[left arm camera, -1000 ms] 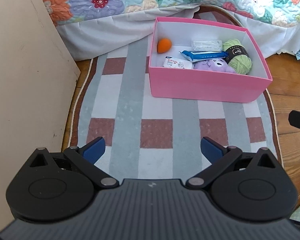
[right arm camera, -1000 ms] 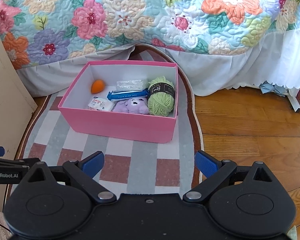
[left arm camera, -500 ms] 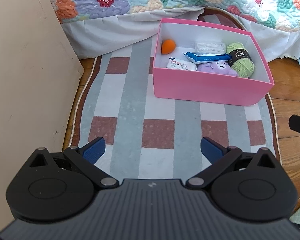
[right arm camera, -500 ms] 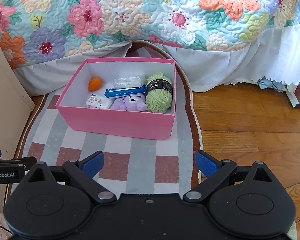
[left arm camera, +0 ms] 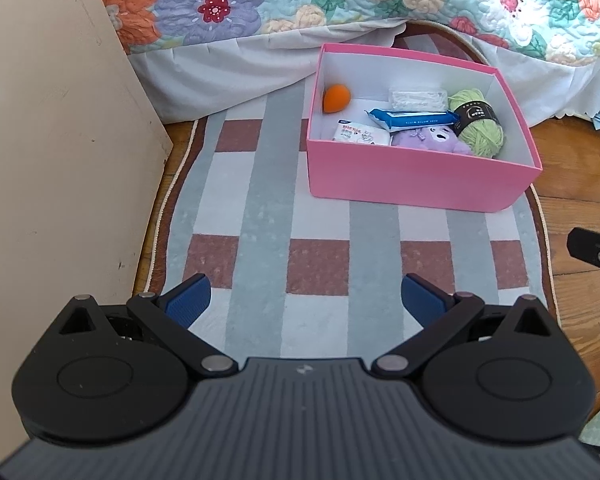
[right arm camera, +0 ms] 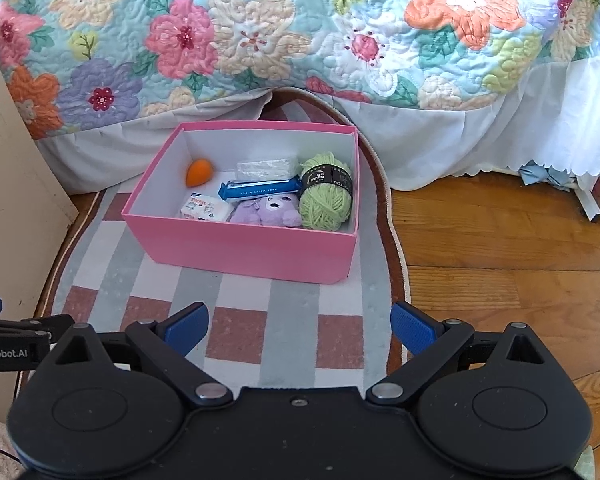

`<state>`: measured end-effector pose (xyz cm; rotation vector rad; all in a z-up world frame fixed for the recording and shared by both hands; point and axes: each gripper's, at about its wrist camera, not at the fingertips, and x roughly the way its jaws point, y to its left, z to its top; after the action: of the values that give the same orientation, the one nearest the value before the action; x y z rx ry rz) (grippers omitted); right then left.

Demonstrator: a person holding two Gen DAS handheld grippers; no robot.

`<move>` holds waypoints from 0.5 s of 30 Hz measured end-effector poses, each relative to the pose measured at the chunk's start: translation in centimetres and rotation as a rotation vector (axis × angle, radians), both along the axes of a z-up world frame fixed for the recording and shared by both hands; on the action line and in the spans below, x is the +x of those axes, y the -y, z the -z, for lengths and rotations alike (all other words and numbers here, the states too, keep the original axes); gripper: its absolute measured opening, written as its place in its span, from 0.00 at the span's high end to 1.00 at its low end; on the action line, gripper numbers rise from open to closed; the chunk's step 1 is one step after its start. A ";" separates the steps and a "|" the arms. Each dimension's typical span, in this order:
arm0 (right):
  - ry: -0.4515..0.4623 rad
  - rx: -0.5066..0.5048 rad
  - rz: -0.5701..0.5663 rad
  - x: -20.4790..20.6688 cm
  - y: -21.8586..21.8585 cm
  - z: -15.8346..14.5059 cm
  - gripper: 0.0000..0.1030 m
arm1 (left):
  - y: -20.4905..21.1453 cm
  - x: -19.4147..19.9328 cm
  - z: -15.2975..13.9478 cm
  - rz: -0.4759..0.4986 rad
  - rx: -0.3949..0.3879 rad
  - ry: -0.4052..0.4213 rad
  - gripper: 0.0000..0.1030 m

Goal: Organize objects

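A pink box [left arm camera: 420,178] [right arm camera: 244,248] stands on a checked rug [left arm camera: 268,216] [right arm camera: 236,320]. Inside lie an orange ball [left arm camera: 337,97] [right arm camera: 199,172], a blue wipes pack [left arm camera: 412,119] [right arm camera: 260,191], a clear packet [left arm camera: 418,98] [right arm camera: 266,168], a small white pack [left arm camera: 360,134] [right arm camera: 204,209], a purple plush bear [left arm camera: 430,139] [right arm camera: 270,214] and a green yarn ball [left arm camera: 478,124] [right arm camera: 326,192]. My left gripper [left arm camera: 305,302] hangs open over the rug, well short of the box. My right gripper [right arm camera: 300,326] is open too, holding nothing.
A bed with a floral quilt [right arm camera: 300,32] and white skirt [left arm camera: 228,76] rises behind the box. A beige cabinet panel [left arm camera: 56,168] stands at the left. Wooden floor [right arm camera: 500,248] lies to the right, with papers [right arm camera: 548,176] under the bed's edge.
Both grippers have drawn back from the box, which now looks smaller and farther; the left view has also turned so the box sits more to the right. Both stay open.
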<state>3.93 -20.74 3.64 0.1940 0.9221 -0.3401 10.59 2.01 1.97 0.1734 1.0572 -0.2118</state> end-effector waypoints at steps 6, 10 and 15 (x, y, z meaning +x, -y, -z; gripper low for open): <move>0.001 -0.021 -0.014 0.0 -0.3 0.1 0.03 | 0.0 -0.1 -0.1 0.009 -0.006 -0.007 0.00; 0.004 -0.016 -0.016 -0.1 -0.3 0.1 0.03 | -0.1 0.0 0.0 0.015 -0.011 -0.012 0.00; 0.004 -0.014 -0.016 -0.1 -0.3 0.1 0.03 | -0.1 0.1 0.1 0.019 -0.007 -0.011 0.00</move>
<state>3.85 -20.43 3.57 0.1748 0.9169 -0.3315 10.65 2.11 1.91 0.1764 1.0658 -0.2340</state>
